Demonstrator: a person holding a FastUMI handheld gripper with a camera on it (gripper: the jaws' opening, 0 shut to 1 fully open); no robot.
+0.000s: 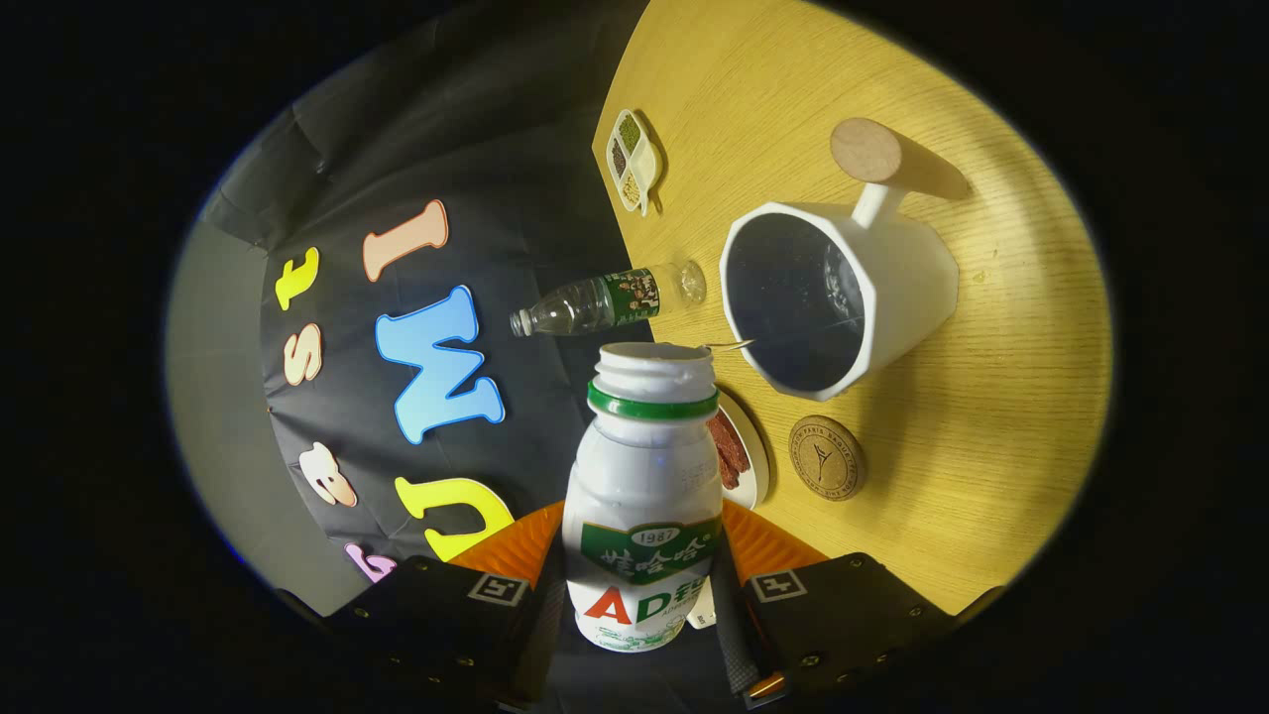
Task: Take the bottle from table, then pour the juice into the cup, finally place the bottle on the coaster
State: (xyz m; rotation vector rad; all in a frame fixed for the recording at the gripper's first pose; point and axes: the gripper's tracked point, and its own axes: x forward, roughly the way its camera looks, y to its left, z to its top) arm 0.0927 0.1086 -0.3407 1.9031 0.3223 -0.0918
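Note:
My gripper (pixel 639 595) is shut on a white juice bottle (pixel 644 476) with a green neck ring and no cap, both fingers pressed to its sides. The whole view is rolled sideways, so the bottle is tipped. Its open mouth points at the rim of a white cup (pixel 843 297) with a cork-ended handle, standing on the wooden table (pixel 991 416). A thin thread of liquid runs from the mouth toward the cup's rim. The cup's dark inside holds a little liquid. A round cork coaster (pixel 827 457) lies on the table beside the cup, just beyond the right finger.
A clear water bottle (pixel 605 300) with a green label stands near the table's edge beyond the juice bottle. A small plate (pixel 753 466) with reddish strips sits between bottle and coaster. A compartment dish (pixel 634 161) of spices lies farther off.

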